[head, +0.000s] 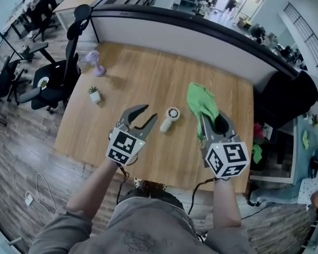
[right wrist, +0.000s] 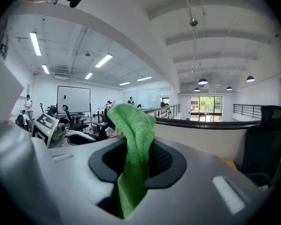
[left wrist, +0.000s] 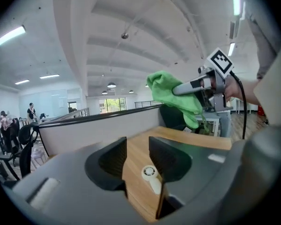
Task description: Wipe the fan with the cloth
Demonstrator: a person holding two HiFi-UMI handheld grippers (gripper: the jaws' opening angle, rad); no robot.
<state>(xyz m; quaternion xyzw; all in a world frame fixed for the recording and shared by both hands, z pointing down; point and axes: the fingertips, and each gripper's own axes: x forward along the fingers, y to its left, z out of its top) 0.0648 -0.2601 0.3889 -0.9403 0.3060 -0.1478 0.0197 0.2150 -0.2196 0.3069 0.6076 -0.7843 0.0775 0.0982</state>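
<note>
Green cloth (head: 202, 100) bunched in the right gripper (head: 212, 123). Its jaws are clamped on the middle of the fabric, with a fold standing up above them and a tail hanging below. The right gripper view shows cloth filling the gap, pads pressed to it.

Left gripper (head: 151, 111): jaws apart, nothing between them but open air. Its own view looks down through the gap at the table (head: 122, 83) and the fan (head: 170, 118) beyond.

The fan is small, white and handheld. It lies flat on the wood with its round head away from the person and its handle toward them. It sits between the two grippers, nearer the left one, and neither touches it. Both grippers are held up above the tabletop, pointing forward and a little down.

Also on the table, well off to the left: a potted plant (head: 94, 93) and, farther back, a lilac thing (head: 95, 62) that looks like a second small fan. Too small to be sure.

Step in hand, as I judge it: cloth is secured and no wiping contact has been made, so the wipe proper is not begun.

Next move likely calls for the left gripper to come down and pin or take the handle so the light fan cannot skid. The right would then lower the hanging cloth onto the head. Loose fabric may snag in the grille, so light pressure seems wise.
</note>
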